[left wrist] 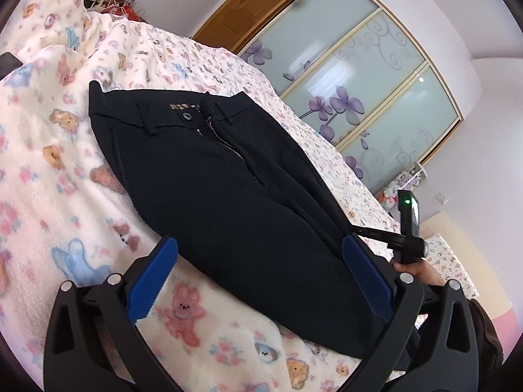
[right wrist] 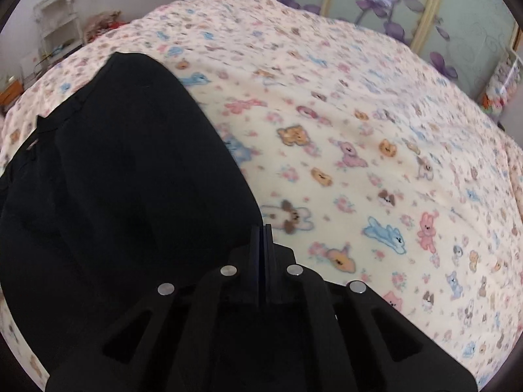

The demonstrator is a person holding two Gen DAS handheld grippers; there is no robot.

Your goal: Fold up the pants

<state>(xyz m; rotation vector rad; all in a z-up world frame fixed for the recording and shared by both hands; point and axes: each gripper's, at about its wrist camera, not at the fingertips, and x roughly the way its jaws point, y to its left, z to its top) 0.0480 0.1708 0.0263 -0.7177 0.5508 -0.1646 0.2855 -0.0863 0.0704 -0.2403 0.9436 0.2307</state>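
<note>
Two grippers over black pants point(left wrist: 209, 176), left gripper point(left wrist: 258, 281) angled down, jaws apart, right gripper point(right wrist: 264, 228) closed, seemingly pinching the hem.

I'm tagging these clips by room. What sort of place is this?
Most likely a bedroom at home. Dark pants lie on a bed spread with a teddy-bear blanket, a wardrobe with frosted, flower-printed sliding doors stands behind it, and soft toys sit near the wall.

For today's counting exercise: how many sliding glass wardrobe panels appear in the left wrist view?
3: the far panel, the middle panel and the nearest panel, side by side behind the bed. More may be hidden.
</note>
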